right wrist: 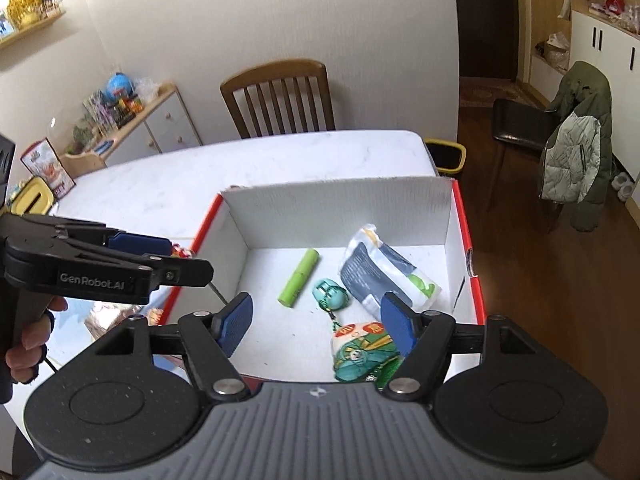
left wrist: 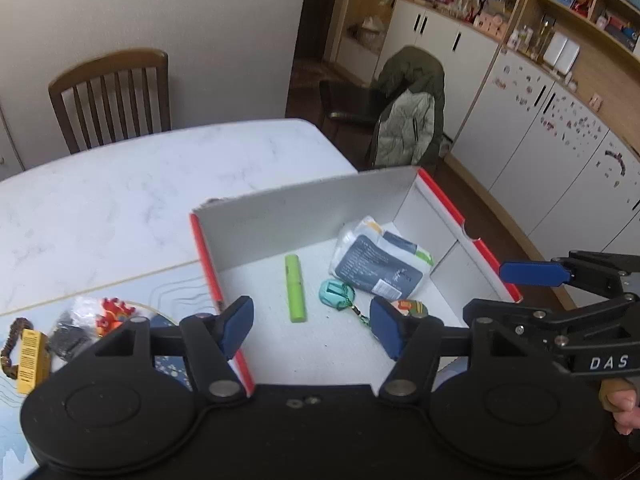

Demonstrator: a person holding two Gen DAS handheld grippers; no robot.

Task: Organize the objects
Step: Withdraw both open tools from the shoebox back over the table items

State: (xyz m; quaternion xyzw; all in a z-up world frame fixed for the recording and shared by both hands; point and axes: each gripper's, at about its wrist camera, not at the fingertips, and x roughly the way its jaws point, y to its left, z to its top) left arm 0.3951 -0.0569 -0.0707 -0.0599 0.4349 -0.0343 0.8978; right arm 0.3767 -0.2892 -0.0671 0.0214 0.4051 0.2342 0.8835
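Both your grippers, left gripper (left wrist: 312,330) and right gripper (right wrist: 316,324), hover over box (left wrist: 304,208), jaws apart, empty. Highlighter (left wrist: 295,288), keychain, pouch inside. Next, judged: fetch bagged toys (left wrist: 94,320) left of box.

White marble table (right wrist: 168,184), far edge rounded. Brown slatted wooden chair (right wrist: 280,96) pushed against far edge, before white wall. Black chair (right wrist: 516,128) on wood floor off table's right side, green-and-grey jacket (right wrist: 580,148) draped over back. Yellow-rimmed bin (right wrist: 446,156) at far right corner. White cabinets (left wrist: 552,128), cluttered shelves above.
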